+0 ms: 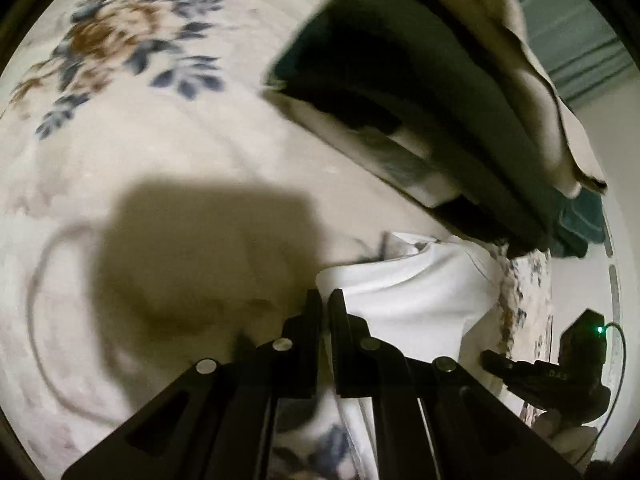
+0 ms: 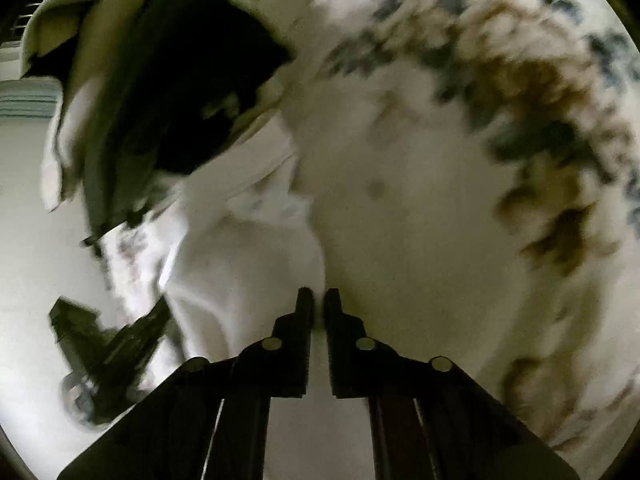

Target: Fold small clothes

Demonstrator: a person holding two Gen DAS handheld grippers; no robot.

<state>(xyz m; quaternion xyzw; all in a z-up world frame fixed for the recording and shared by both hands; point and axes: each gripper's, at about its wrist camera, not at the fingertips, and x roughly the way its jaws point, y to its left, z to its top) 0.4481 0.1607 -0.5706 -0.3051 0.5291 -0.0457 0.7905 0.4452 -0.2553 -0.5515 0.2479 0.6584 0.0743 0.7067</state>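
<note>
a: left wrist view first. floral blanket [image 1: 140,160] fills the left, big gripper shadow on it. left gripper [image 1: 326,300] low centre, fingers nearly together with a white fold running between them, so i read it as clenched on the white garment [image 1: 412,292].

b: where's the garment sit?

a: just right of the left gripper's tips, bunched, lifted a bit off the blanket near its edge. stack of folded clothes [image 1: 420,92] behind it, dark green and cream layers. right gripper is at the far right edge of this view, too side-on to read there.

b: right wrist view?

a: blurry. same stack [image 2: 160,80] upper left, the left gripper low left, white garment [image 2: 240,248] centre, blanket [image 2: 480,160] on the right. right gripper [image 2: 318,300] has a thin gap, white cloth at the tips. probably pinching it, but with the blur i cannot tell.

b: step?

a: looks like a two-handed carry of one edge for a fold. to do it well: keep both grips level, cloth taut between them, lay the edge square on the far edge, and stay clear of the stack.
</note>
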